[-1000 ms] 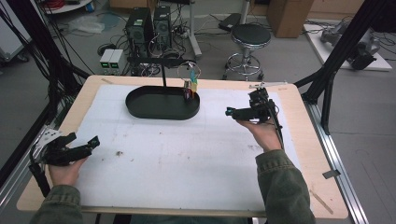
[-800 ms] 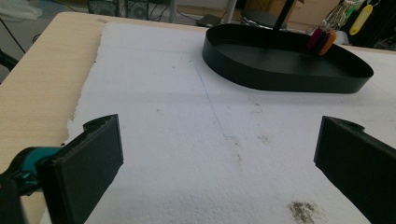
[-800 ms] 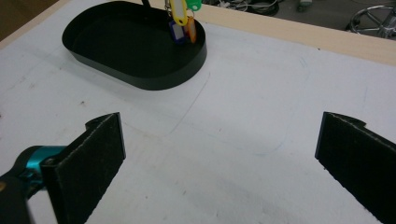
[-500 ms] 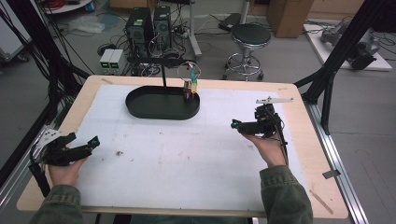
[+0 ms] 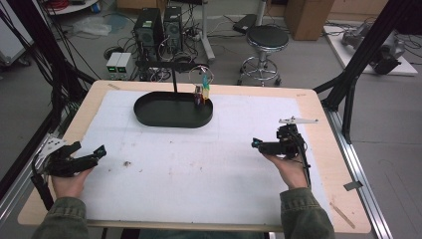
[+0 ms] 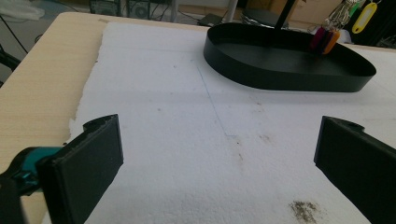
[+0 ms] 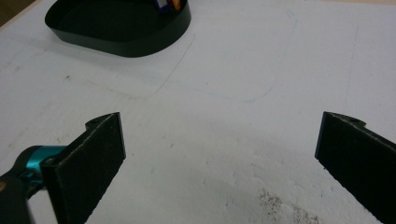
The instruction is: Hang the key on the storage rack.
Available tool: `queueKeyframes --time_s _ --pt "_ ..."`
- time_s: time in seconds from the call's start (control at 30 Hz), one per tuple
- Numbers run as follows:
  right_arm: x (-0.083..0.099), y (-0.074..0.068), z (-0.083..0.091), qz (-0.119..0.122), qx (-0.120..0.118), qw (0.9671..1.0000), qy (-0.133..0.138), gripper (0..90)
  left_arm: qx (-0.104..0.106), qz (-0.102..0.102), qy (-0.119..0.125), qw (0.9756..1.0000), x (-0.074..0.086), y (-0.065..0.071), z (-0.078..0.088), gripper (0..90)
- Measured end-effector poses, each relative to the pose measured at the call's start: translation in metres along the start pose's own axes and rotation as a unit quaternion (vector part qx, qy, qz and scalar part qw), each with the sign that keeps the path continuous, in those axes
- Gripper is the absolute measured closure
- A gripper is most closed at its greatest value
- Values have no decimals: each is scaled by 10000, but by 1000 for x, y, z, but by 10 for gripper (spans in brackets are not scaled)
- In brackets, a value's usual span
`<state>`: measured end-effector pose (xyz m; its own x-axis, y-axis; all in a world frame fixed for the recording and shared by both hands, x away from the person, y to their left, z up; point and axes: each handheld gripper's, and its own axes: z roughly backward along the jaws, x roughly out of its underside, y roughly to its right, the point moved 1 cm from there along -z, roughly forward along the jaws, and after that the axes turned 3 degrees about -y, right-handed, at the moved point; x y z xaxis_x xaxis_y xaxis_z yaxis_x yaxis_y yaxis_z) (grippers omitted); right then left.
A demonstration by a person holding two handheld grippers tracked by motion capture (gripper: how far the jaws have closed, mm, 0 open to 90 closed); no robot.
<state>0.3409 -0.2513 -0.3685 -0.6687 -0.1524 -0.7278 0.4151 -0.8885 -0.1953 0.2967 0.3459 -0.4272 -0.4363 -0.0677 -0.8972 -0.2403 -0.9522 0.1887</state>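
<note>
Two grippers — left gripper (image 5: 94, 152), right gripper (image 5: 258, 144) — one tray (image 5: 149, 117).

A white foam sheet (image 5: 199, 164) is covering the wooden table (image 5: 328, 114). A black oval tray (image 5: 171, 112) is sitting at the far side, with coloured key tags (image 5: 201, 92) hanging over it. A round stool (image 5: 267, 37) is standing behind the table
</note>
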Motion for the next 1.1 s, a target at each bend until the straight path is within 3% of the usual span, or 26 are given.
queueKeyframes --time_s 0.2,0.63,0.8,1.1 --pt "16 0 -2 38 157 9999 -43 5 1 4 -3 10000 0 0 0 17" --pt "45 3 6 -94 374 9980 499 5 -2 -15 -15 10000 0 1 0 17" --pt "56 4 10 -203 787 9929 871 5 -5 -24 -35 10000 0 1 0 17" --pt "68 4 12 -119 922 9899 1068 5 -5 -44 -51 10000 1 2 0 17"
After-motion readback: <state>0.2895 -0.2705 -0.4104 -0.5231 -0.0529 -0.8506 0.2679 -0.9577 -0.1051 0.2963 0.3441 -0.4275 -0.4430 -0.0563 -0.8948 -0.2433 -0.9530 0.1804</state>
